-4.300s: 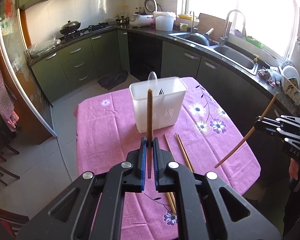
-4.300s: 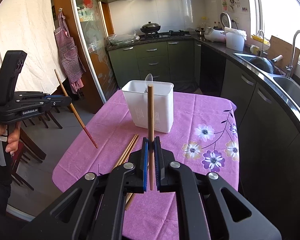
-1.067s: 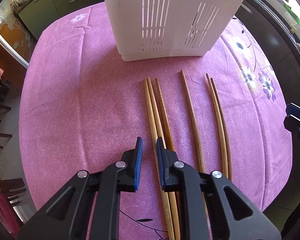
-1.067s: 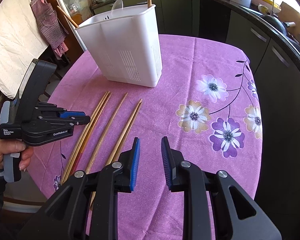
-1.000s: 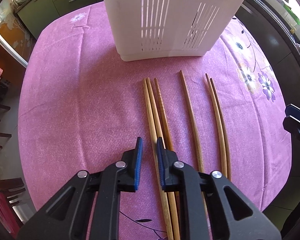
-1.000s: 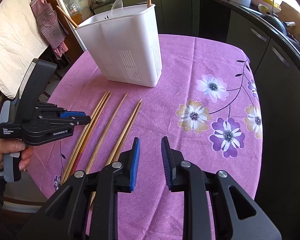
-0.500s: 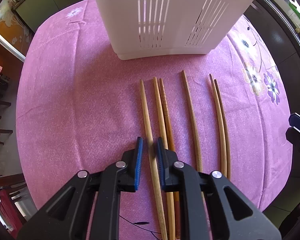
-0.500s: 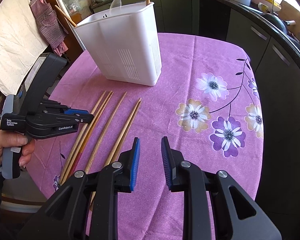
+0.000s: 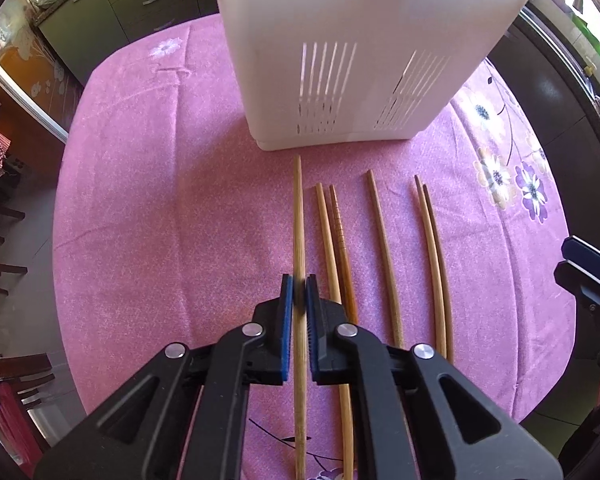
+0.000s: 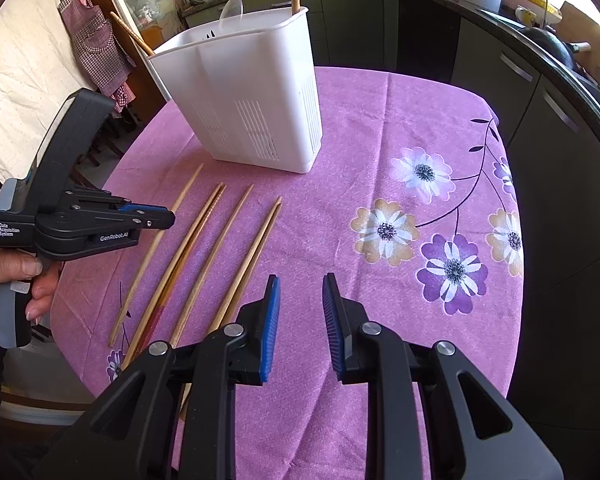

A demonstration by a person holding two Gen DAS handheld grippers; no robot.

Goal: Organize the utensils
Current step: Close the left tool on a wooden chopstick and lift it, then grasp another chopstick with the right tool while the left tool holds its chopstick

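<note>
A white slotted utensil holder [image 9: 360, 60] stands on the pink tablecloth; it also shows in the right wrist view [image 10: 252, 92] with two chopsticks and a spoon in it. My left gripper [image 9: 299, 288] is shut on a light wooden chopstick [image 9: 299, 220], the leftmost of the row, and it also shows in the right wrist view [image 10: 168, 218]. Several more chopsticks [image 9: 384, 248] lie parallel on the cloth [image 10: 216, 252]. My right gripper [image 10: 298, 300] is open and empty, above the cloth just right of the chopsticks.
The round table's cloth [image 10: 420, 128] has flower prints at the right. Dark kitchen cabinets [image 10: 520, 80] and a counter run along the right and back. Chairs [image 9: 0, 240] stand left of the table.
My left gripper has closed on the leftmost chopstick, which now sits apart from the others and pointed at the holder. My right gripper has barely moved.
</note>
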